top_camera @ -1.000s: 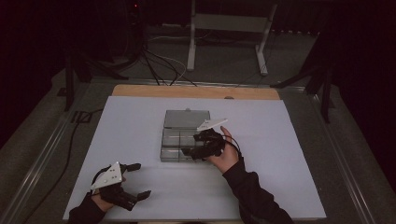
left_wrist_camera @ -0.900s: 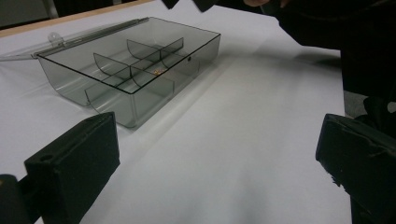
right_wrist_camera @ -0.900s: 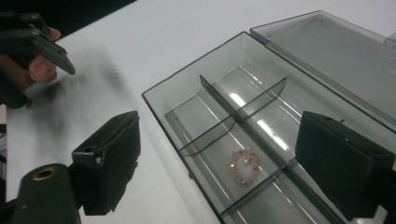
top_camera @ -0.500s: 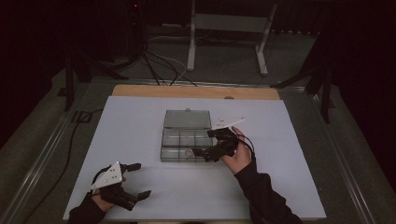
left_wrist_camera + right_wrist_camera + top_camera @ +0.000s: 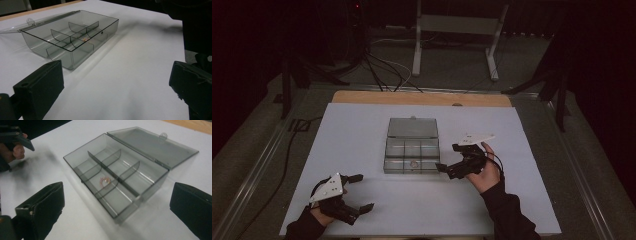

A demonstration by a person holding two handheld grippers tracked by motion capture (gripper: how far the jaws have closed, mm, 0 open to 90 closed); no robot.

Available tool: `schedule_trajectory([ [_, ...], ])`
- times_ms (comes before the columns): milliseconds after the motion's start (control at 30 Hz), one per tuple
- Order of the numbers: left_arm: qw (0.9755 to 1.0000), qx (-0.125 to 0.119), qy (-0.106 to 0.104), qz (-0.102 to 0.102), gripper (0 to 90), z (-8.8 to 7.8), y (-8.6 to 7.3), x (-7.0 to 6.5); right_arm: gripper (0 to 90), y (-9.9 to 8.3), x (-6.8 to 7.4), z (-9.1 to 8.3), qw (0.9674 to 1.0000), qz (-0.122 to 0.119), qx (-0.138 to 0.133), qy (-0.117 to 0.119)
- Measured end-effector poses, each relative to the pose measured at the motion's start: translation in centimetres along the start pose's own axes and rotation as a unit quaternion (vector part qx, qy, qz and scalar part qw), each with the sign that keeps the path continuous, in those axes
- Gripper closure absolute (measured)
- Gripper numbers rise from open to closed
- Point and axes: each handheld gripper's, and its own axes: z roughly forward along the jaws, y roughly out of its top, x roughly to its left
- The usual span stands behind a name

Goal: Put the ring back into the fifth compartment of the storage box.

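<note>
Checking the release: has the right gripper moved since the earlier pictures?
Yes. The right gripper has drawn rightward off the clear plastic compartment box, its fingers having just opened, empty.

We count one clear plastic box on the bench, its one lid laid open behind it. Dividers split it into six compartments. In one compartment lies one small ring. We hold two claws: a left claw and a right claw.

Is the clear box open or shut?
Open: the box has its lid folded back flat on the table behind it.
</note>
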Motion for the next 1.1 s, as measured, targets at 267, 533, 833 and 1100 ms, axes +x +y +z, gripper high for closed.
schedule_trajectory([
  [267, 1.0, -0.004, -0.001, -0.001, 1.0, 0.0, 0.1, 0.0, 0.0, -3.4, -0.5, -1.8, 0.9997, 0.012, 0.0, -0.022],
  [533, 1.0, 0.001, -0.003, 0.001, 0.9, 0.2, 0.1, 0.0, 0.0, -7.2, -1.2, -4.1, 0.9985, 0.04, 0.003, -0.039],
  [833, 1.0, -0.002, -0.004, 0.0, 0.9, 0.1, 0.1, 0.0, 0.0, -10.3, -1.3, -6.5, 0.9965, 0.051, 0.007, -0.066],
  [1100, 1.0, 0.002, -0.004, 0.001, 1.0, 0.2, 0.1, 0.1, 0.0, -12.3, -1.6, -8.2, 0.9941, 0.079, 0.01, -0.073],
])
